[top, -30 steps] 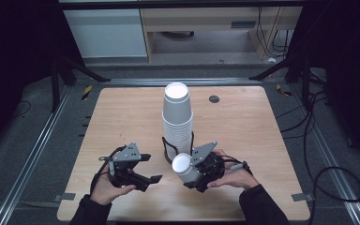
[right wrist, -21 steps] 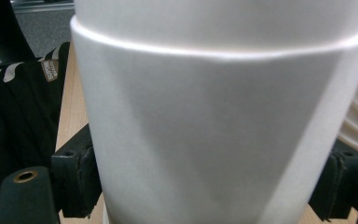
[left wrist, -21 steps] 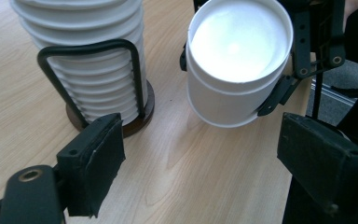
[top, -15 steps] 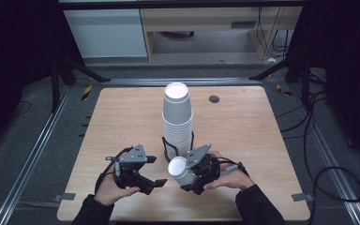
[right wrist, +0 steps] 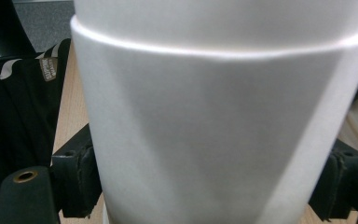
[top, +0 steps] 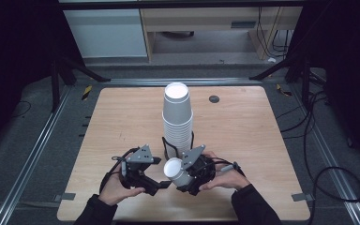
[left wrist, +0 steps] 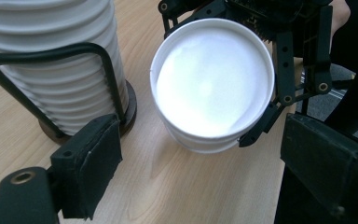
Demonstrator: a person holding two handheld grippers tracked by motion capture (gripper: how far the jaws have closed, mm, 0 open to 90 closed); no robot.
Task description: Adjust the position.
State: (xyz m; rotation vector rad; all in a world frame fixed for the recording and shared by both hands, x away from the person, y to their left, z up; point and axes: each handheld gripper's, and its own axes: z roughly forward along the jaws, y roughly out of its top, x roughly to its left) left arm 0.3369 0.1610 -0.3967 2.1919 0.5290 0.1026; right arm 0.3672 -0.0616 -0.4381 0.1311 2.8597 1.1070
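Two tongs work near the worktop's (top: 262,140) front edge: right tongs (top: 183,172) clamp a white cup (top: 174,168) beside the cup stack (top: 178,117), left tongs (top: 161,176) gape wide, bare wood all round.

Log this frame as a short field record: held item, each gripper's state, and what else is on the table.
held item: white paper cup, tipped on its side, mouth toward the left gripper
right gripper: shut on the cup
left gripper: open, nothing between its jaws
cup stack: upright in a black wire holder
surface: wooden table
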